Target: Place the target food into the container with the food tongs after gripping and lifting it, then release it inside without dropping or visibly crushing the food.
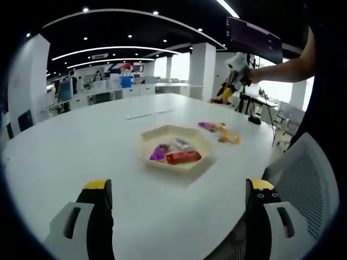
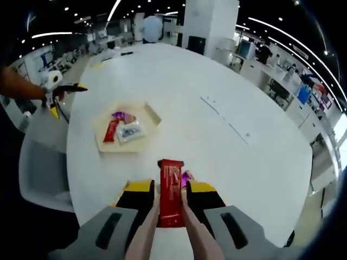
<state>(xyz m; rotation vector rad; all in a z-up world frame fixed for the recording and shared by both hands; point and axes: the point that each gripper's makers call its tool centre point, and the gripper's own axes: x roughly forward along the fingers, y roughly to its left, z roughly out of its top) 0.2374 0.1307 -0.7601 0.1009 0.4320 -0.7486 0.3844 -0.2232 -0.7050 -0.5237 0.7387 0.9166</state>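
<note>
Right gripper [image 2: 170, 201] pinches the red snack bar [image 2: 170, 190] through tongs [image 2: 145, 233], tray [image 2: 149, 111] at ten o'clock; left gripper [image 1: 176, 203] spread wide.

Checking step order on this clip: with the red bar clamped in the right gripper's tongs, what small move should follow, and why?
Probably carry it left-forward toward the hexagonal tray. The right gripper is shut on tongs pinching the red snack bar above the white table, short of the tray, so releasing now would miss. The left gripper is open.

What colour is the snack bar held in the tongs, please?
Red snack bar, clearest in the right gripper view.
</note>
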